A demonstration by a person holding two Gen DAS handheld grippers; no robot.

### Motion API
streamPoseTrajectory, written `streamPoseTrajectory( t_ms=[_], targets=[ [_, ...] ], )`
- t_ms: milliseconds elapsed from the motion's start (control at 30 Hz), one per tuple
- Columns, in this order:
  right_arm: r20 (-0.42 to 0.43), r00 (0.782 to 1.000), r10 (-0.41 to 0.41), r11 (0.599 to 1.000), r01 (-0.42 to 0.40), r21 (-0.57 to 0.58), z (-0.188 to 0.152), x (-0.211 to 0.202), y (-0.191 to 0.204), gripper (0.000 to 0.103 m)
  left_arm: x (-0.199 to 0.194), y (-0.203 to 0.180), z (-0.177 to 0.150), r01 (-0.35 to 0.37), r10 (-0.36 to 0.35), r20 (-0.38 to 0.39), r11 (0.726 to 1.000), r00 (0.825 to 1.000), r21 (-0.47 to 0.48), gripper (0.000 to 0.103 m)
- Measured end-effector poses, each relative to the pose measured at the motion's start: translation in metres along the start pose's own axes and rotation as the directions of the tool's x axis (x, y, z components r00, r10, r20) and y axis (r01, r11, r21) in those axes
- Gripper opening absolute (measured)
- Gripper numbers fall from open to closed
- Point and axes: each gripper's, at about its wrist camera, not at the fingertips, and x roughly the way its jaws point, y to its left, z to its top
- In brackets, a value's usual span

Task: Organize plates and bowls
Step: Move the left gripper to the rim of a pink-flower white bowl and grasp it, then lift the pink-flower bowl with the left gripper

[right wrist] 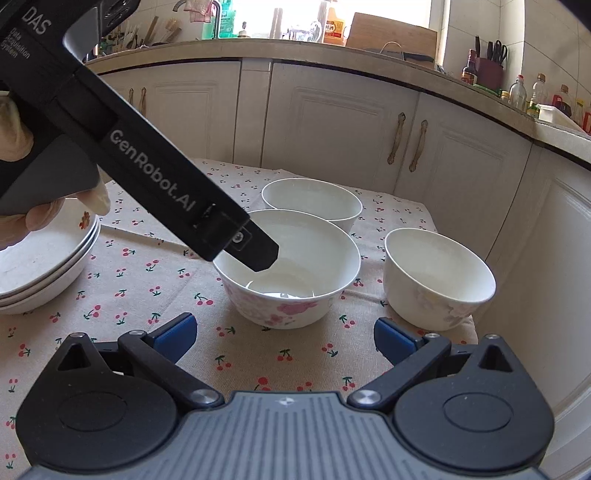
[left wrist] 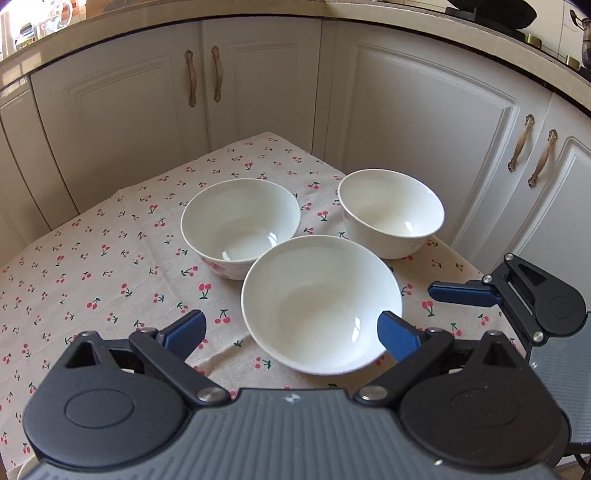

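Three white bowls stand on the cherry-print tablecloth [left wrist: 92, 280]. In the left wrist view the near bowl [left wrist: 321, 308] is right in front of my open left gripper [left wrist: 291, 334], with a bowl behind left [left wrist: 240, 225] and one behind right [left wrist: 391, 212]. My right gripper's fingers [left wrist: 461, 293] show at the right edge. In the right wrist view my open, empty right gripper [right wrist: 282, 339] faces the pink-flowered bowl [right wrist: 288, 273]; the left gripper's body [right wrist: 147, 155] hangs over it. Another bowl [right wrist: 312, 203] stands behind, one [right wrist: 437, 278] at right. Stacked plates [right wrist: 40, 262] lie at left.
White kitchen cabinets [left wrist: 258, 85] close in behind and right of the table. The table's right edge [right wrist: 476, 321] lies close to the right bowl. A worktop with bottles and a cutting board [right wrist: 391, 31] runs above the cabinets.
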Motion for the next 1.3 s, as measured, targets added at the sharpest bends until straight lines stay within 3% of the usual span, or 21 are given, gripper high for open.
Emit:
streamPoseTrajectory(
  t_ms=[600,733,1300],
  targets=[
    [0.022,0.999,0.025,0.999,-0.024,-0.028,0.008,0.022,-0.002,0.103,0.037,0.007,0.014,0.075,-0.076,-0.036,0.997,0.996,-0.014,0.083],
    [0.022,0.999,0.035,0.999,-0.035,-0.025,0.010,0.022,-0.003,0.094,0.039,0.007,0.014,0.083,-0.084,-0.041,0.996,0.996,-0.012,0.077],
    [0.018,0.999,0.044,0.999,-0.044,-0.005,0.013,0.022,-0.007,0.088,0.040,0.007,0.014,0.109,-0.110,-0.039,0.994,0.993,-0.026,0.076]
  ],
)
